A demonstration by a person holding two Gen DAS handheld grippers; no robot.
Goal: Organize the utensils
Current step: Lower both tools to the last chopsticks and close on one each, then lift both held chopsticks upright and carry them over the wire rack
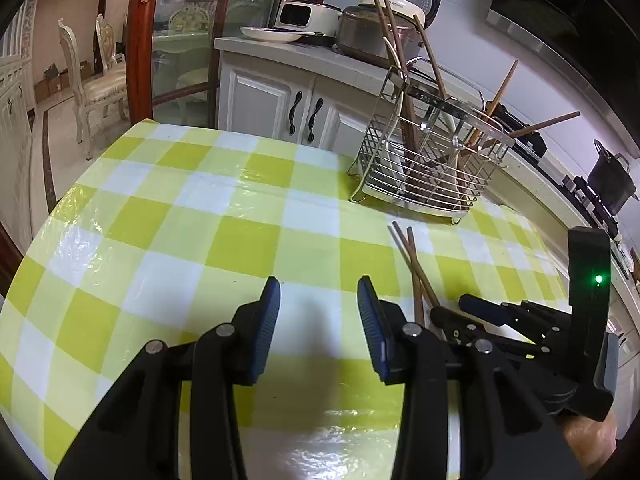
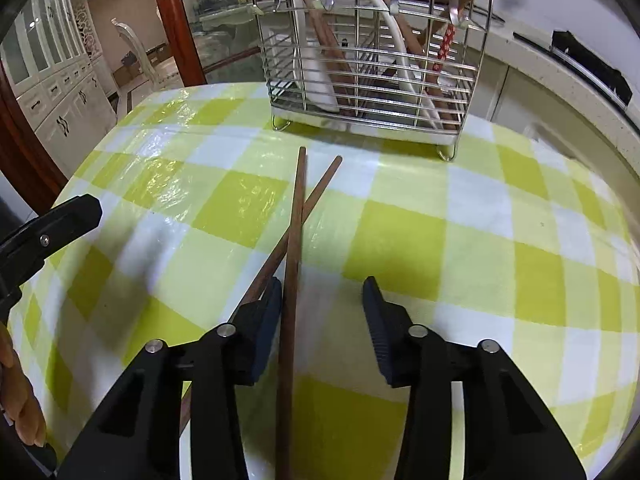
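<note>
Chopsticks [image 2: 294,240] lie crossed on the tablecloth [image 2: 400,240], one between the right hand-held gripper [image 2: 322,292]'s parted, non-gripping pads.

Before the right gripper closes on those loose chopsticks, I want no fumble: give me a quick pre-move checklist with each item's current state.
1. Right gripper jaws open around a chopstick: ok.
2. Both crossed chopsticks between the jaws: not ok; one runs outside the left finger.
3. Pads pressing on the wood: not ok, not yet.
4. Left gripper empty and apart from the chopsticks: ok.
5. Wire caddy upright on the checked tablecloth: ok.
6. Free slot in the caddy: cannot tell.
</note>
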